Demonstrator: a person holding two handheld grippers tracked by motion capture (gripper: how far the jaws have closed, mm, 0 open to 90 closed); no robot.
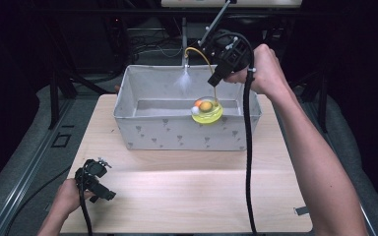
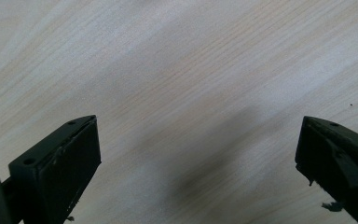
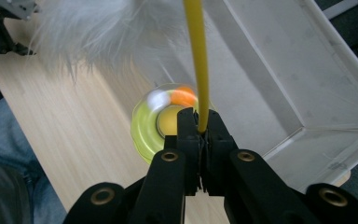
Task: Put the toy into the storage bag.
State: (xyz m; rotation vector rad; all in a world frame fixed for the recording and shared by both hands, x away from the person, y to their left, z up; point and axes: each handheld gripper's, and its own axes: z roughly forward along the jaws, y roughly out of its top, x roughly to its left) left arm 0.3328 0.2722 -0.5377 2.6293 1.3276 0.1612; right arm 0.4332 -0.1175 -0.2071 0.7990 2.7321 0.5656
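Note:
A cat toy hangs from my right gripper, which is shut on its thin yellow wire above the grey fabric bin. The toy's yellow disc, carrying an orange and a white ball, dangles under the jaws at the bin's front rim. A white feather tuft sits at the wire's other end. In the right gripper view the wire rises from the closed gripper, with the blurred disc and feather beyond. My left gripper lies low at the table's front left, open over bare wood.
The bin stands at the back middle of the light wooden table, its inside bare. A black cable trails from the right gripper down across the table. Dark frame and cables lie behind the bin.

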